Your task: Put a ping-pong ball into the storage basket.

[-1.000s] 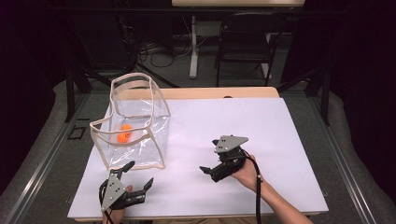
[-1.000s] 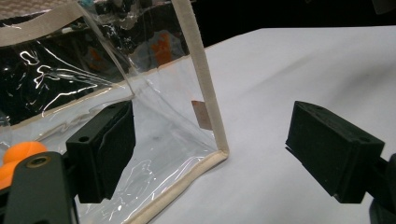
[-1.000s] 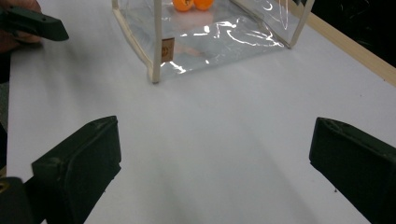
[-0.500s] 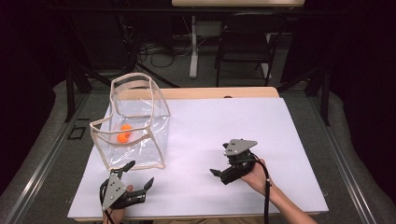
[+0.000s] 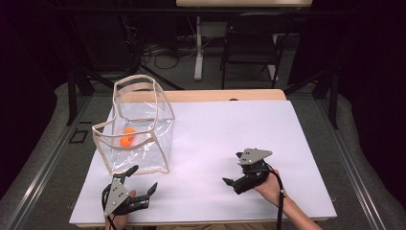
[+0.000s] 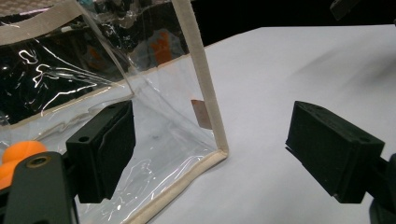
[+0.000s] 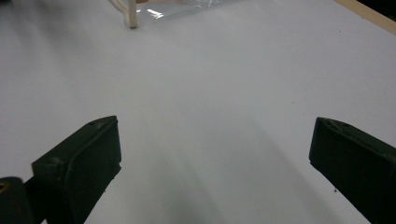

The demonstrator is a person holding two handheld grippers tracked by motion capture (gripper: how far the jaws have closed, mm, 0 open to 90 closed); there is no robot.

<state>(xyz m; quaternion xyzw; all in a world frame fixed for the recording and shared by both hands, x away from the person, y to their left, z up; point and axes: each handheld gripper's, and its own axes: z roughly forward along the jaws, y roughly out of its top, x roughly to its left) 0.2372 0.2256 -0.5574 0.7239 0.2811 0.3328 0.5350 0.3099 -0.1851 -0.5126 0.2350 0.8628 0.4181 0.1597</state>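
- Clear bag [image 5: 139, 129], beige trim, stands upright on the left part of the desk [image 5: 239, 129], its left side close to the left edge; top open, rim sagging inward.
- Orange balls [image 5: 127, 136] lie on the bag's floor, toward its left half. Count uncertain; they look like two, touching. In the left gripper view they show low at the left, behind the plastic [image 6: 18, 156].
- Left gripper [image 5: 139, 184] near the front-left corner of the desk, just in front of the bag's front wall, held in a hand [image 5: 119, 218] at the front edge. Jaws wide apart, nothing between them.
- Left gripper view: the bag's front lower corner [image 6: 219, 151] sits between the two jaws; one jaw overlaps the plastic wall, whether it touches I cannot tell.
- Right gripper [image 5: 234, 175] on the front-right part of the desk, well apart from the bag, pointing left. Hand [image 5: 270, 187] behind it, forearm coming in over the front edge.
- Right gripper view: jaws spread wide over bare white desk surface [image 7: 210, 116], empty; a corner of the bag [image 7: 130, 14] far off at the top.
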